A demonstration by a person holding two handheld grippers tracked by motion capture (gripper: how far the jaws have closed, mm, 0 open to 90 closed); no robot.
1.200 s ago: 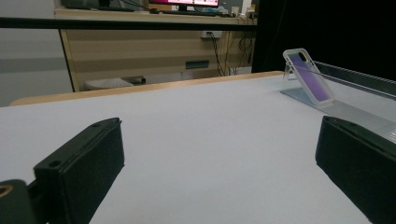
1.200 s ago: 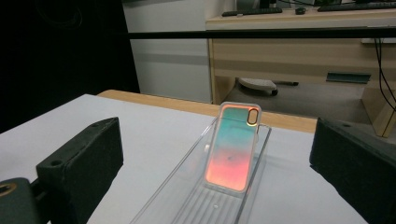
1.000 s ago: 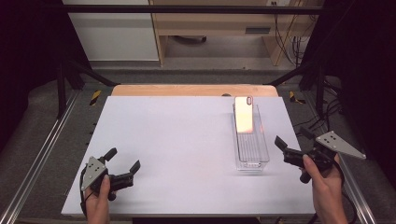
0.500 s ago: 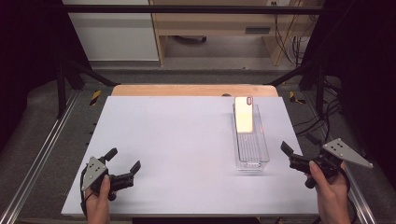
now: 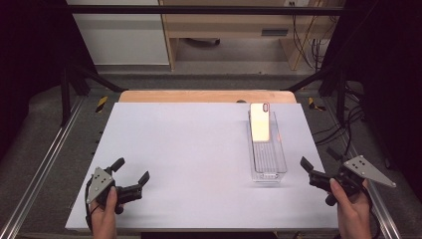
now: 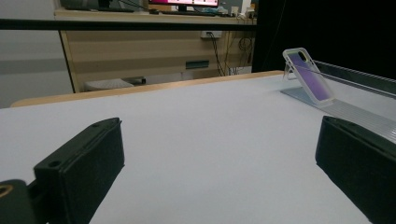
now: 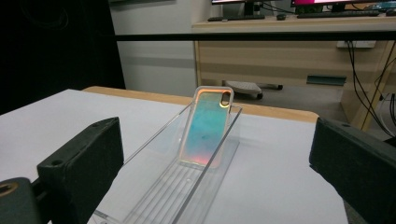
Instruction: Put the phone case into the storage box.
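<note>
An iridescent phone case (image 5: pixel 260 121) leans upright at the far end of a clear ridged plastic tray (image 5: pixel 268 160) on the right side of the white table. In the right gripper view the phone case (image 7: pixel 205 128) shines teal and pink inside the tray (image 7: pixel 187 186), straight ahead between the wide-apart jaws. My right gripper (image 5: pixel 317 165) is open, just right of the tray's near end, at the table's right edge. My left gripper (image 5: pixel 131 171) rests open at the near left of the table, holding nothing. From the left gripper view the phone case (image 6: pixel 308 77) stands far off to the right.
The white table top (image 5: pixel 189 149) has a wooden strip (image 5: pixel 206 96) along its far edge. Metal rails (image 5: pixel 45 164) run along both sides. A wooden desk (image 5: pixel 234 25) and hanging cables (image 5: pixel 313 45) stand beyond the table.
My right gripper has drifted a little rightward and nearer to the table's front, away from the tray. The left gripper, tray and phone case have stayed put.
</note>
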